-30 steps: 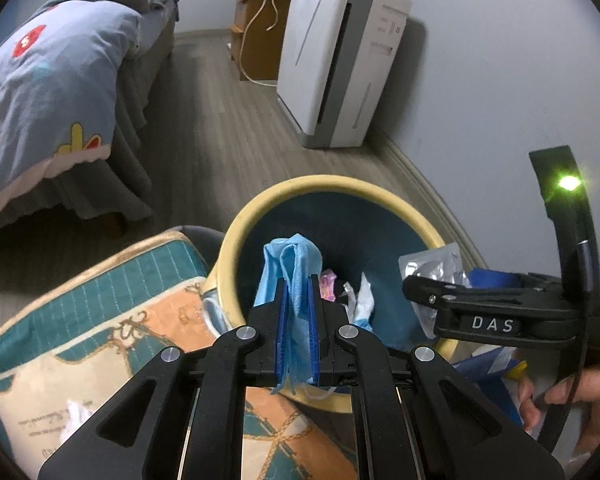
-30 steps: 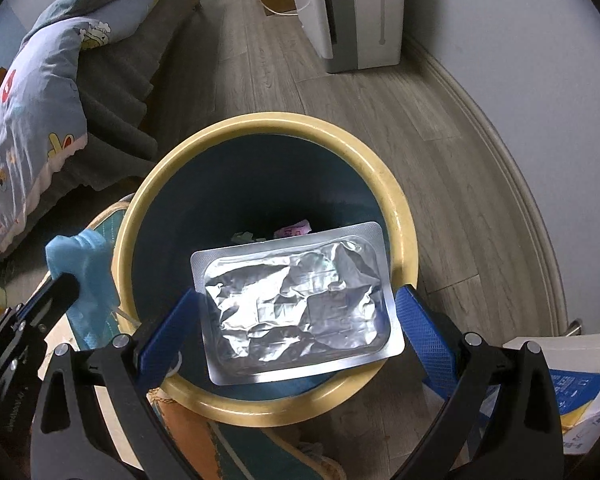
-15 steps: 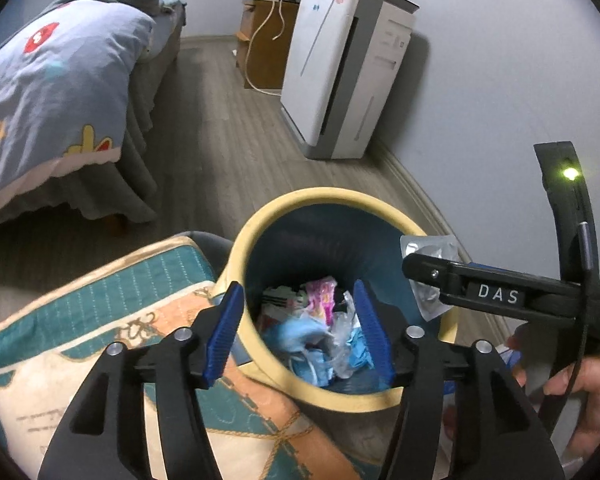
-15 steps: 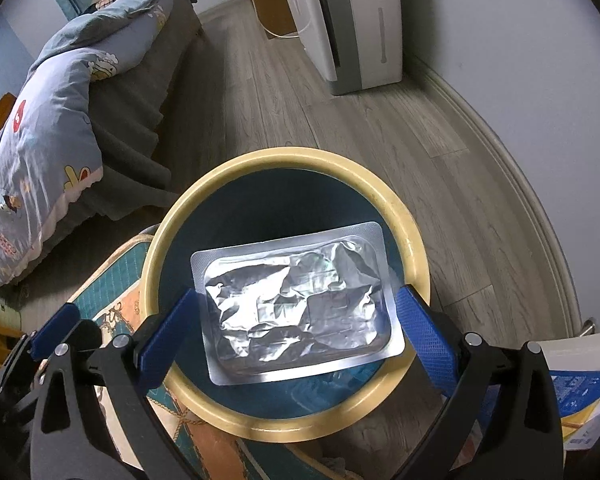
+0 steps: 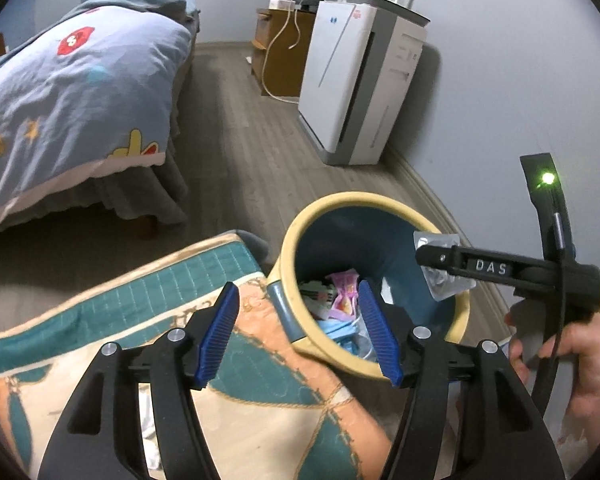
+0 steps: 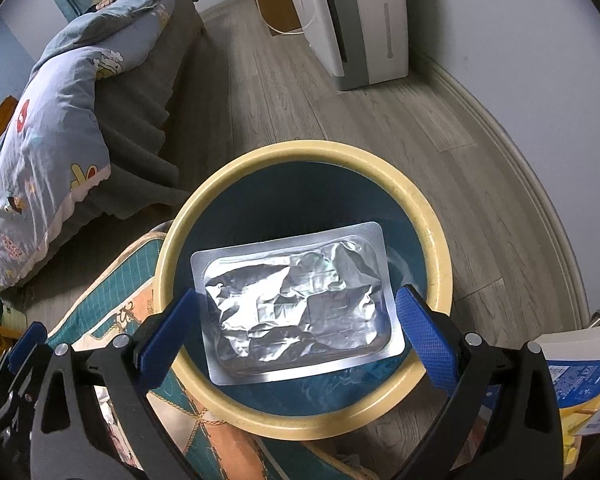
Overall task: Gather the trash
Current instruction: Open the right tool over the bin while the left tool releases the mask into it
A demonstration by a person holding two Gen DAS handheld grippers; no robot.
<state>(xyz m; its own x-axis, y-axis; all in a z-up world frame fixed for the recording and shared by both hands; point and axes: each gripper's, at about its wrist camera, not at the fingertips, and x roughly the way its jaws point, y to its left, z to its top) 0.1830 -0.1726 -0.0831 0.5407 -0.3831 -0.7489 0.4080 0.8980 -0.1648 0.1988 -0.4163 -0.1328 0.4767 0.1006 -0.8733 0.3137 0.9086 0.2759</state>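
Observation:
A round trash bin with a yellow rim [image 5: 380, 200] [image 6: 300, 152] and dark teal inside stands on the floor. It holds several wrappers and a blue face mask [image 5: 340, 330]. My left gripper [image 5: 300, 334] is open and empty, above the bin's near left rim. My right gripper [image 6: 296, 328] holds a silver foil blister pack [image 6: 296, 304] between its wide-set blue pads, right over the bin's opening. The pack's edge also shows in the left wrist view [image 5: 440, 276].
A patterned teal and orange cushion [image 5: 140, 320] lies against the bin's left side. A bed with a blue quilt [image 5: 72, 112] is at the left. A white air purifier [image 5: 360, 88] stands by the wall. A blue and white box [image 6: 576, 376] sits at the right.
My left gripper opened and let the blue face mask fall into the bin, then drew back to the left. My right gripper kept the foil pack over the bin.

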